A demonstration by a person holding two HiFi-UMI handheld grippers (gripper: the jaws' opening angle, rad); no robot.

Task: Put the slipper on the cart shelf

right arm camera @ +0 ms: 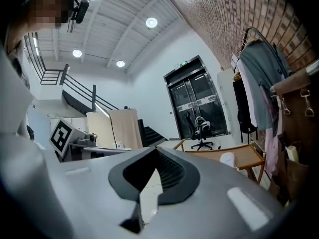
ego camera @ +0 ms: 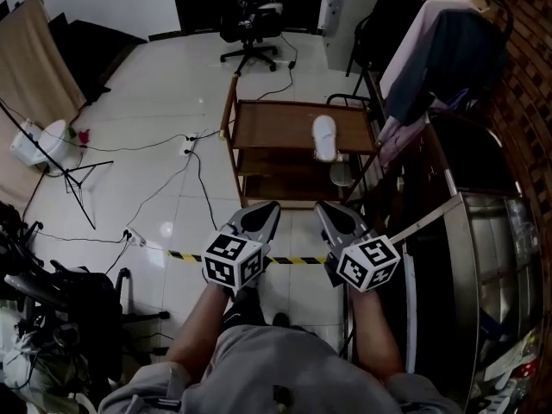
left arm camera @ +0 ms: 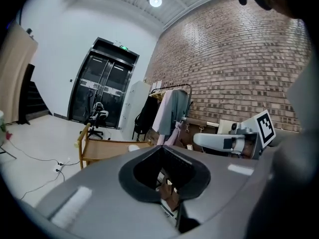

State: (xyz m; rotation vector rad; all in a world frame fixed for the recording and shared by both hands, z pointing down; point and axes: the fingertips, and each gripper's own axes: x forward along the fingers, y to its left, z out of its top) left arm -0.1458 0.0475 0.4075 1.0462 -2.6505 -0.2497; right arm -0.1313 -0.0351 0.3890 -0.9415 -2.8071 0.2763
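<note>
In the lower middle of the head view, the left gripper (ego camera: 269, 207) and the right gripper (ego camera: 323, 209) are side by side, both clenched on nothing, pointing up-frame at the wooden cart (ego camera: 259, 128), where the white slipper (ego camera: 324, 136) lies on the top shelf's right side.

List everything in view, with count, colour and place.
cart: one, brown wood, on the floor ahead
slipper: one, white, on the cart's top shelf, right side
office chair: one, black, beyond the cart
clothes rack: one, hung with pink, grey and dark garments, right of the cart
tape: one strip, yellow and black, on the floor before the cart
cables: several, dark, on the floor left of the cart
left gripper: one, grey, jaws shut, empty
right gripper: one, grey, jaws shut, empty
</note>
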